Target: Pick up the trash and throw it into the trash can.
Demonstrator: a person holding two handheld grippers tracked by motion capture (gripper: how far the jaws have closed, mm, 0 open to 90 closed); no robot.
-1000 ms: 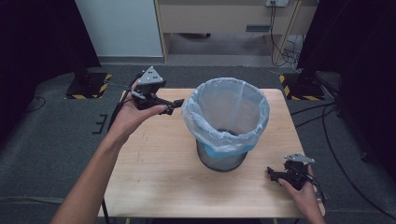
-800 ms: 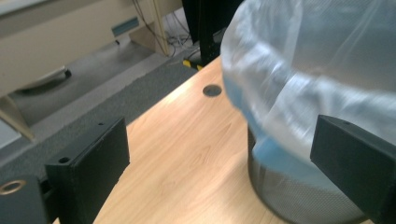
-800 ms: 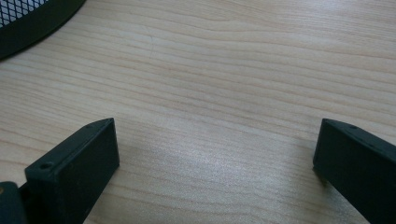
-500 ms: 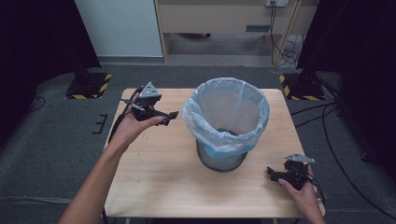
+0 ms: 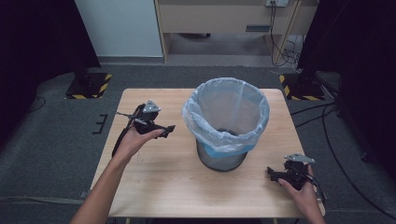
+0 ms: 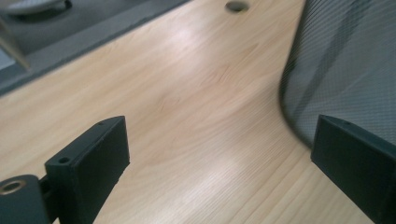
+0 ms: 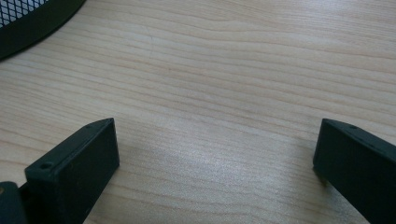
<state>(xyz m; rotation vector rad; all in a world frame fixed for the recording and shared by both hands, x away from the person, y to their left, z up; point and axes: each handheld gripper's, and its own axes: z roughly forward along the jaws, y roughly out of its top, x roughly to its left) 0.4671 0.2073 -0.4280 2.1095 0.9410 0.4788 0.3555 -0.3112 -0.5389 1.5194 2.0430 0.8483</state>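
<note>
A black mesh bin (image 5: 220,156) lined with a pale blue bag (image 5: 226,112) stands at the middle of the wooden table (image 5: 159,186). My left gripper (image 5: 167,130) is held in a hand just left of the bin, low over the table, jaws open and empty. In the left gripper view the mesh wall (image 6: 345,60) curves past on the right between the open jaws of the left gripper (image 6: 219,154). My right gripper (image 5: 271,173) rests near the table's front right corner, open with nothing in it. The right gripper (image 7: 215,163) looks at bare wood, with the bin's base (image 7: 28,18) at the top left.
Dark curtains flank the room. Black stands with yellow-striped feet (image 5: 88,86) sit on the grey floor behind the table. Cables (image 5: 317,116) run along the floor on the right. A cable hole (image 6: 236,5) shows in the tabletop.
My left gripper has come back and down from the far left part of the table, toward the person and nearer the tabletop. The right gripper has stayed put.
</note>
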